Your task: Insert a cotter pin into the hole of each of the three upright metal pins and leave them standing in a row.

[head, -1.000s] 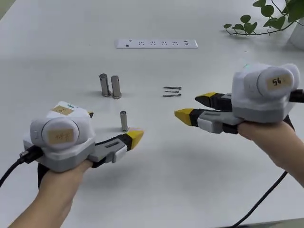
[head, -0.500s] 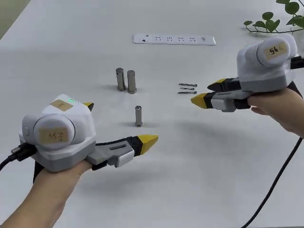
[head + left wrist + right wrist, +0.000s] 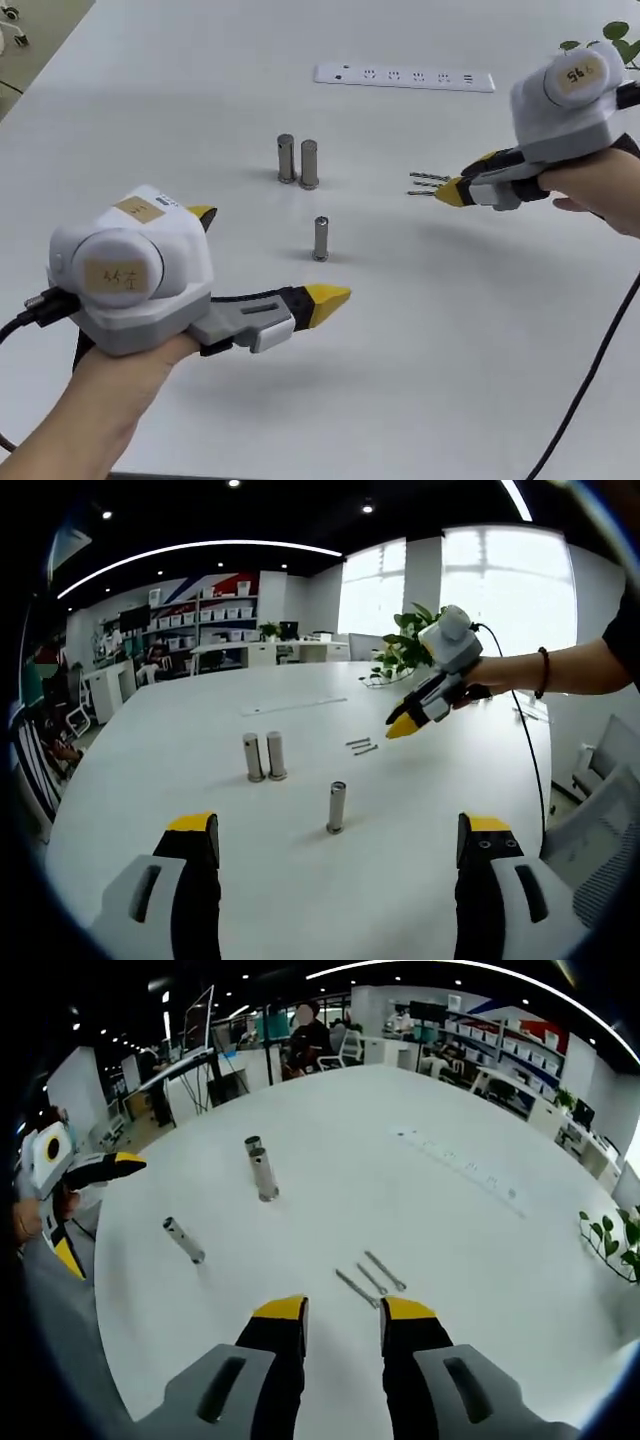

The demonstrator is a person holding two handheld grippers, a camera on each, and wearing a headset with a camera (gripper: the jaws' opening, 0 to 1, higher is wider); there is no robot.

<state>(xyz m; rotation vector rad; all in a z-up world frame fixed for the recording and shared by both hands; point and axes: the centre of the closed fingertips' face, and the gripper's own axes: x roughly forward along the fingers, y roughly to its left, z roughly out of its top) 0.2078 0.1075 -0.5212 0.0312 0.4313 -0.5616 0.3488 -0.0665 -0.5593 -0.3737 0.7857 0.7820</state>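
Observation:
Three upright metal pins stand on the white table: two side by side (image 3: 286, 158) (image 3: 309, 163), and a shorter one (image 3: 321, 238) alone in front of them. Three cotter pins (image 3: 425, 183) lie flat to their right. My right gripper (image 3: 468, 177) hovers just right of the cotter pins, its jaws a narrow gap apart and holding nothing. In the right gripper view the cotter pins (image 3: 370, 1275) lie just past the right gripper (image 3: 342, 1308). My left gripper (image 3: 265, 255) is wide open, and the lone pin (image 3: 337, 807) stands ahead of the left gripper (image 3: 335, 825).
A white power strip (image 3: 405, 77) lies at the back of the table. Plant leaves (image 3: 620, 35) reach in at the far right. A black cable (image 3: 590, 380) trails from the right gripper across the table's right side.
My right gripper has moved in to the cotter pins and its jaws have narrowed. The left gripper stays wide open by the lone pin. The head view has shifted.

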